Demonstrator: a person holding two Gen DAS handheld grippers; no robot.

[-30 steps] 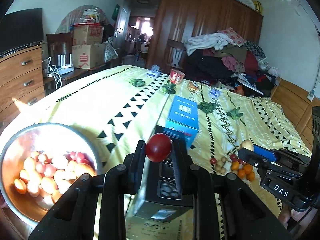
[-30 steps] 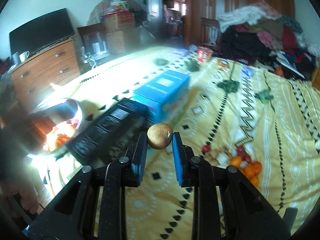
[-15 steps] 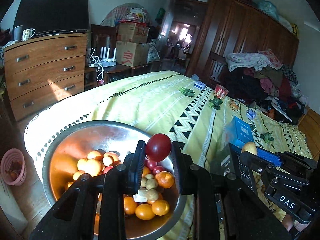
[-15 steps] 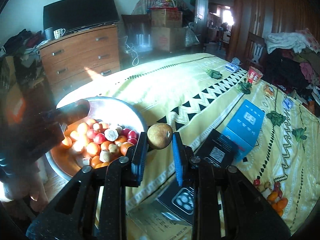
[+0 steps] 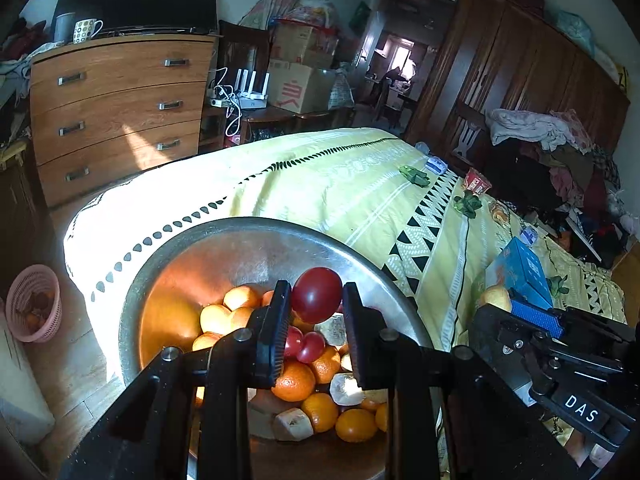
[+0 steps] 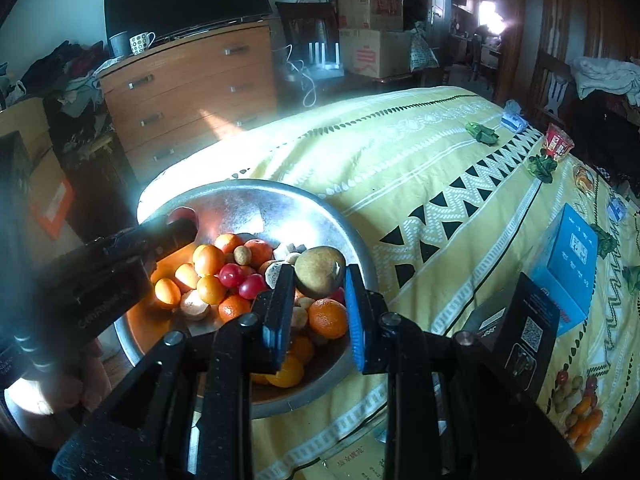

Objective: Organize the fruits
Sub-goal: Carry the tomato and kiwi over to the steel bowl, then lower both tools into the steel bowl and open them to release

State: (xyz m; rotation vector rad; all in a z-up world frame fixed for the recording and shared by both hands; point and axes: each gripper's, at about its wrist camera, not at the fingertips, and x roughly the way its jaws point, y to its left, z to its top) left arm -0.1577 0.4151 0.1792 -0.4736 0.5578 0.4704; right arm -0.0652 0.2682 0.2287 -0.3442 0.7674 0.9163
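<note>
Bedspread edge [image 5: 168, 216] under fruit-filled bowl [image 5: 256, 236]

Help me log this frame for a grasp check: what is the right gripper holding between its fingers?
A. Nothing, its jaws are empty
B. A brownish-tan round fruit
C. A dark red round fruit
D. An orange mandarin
B: in the right wrist view the right gripper is clamped on a brownish-tan round fruit above the metal bowl; the red one sits in the left gripper.

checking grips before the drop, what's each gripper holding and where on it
Left gripper pinches a red fruit by its sides; right gripper pinches a brown fruit by its sides.
</note>
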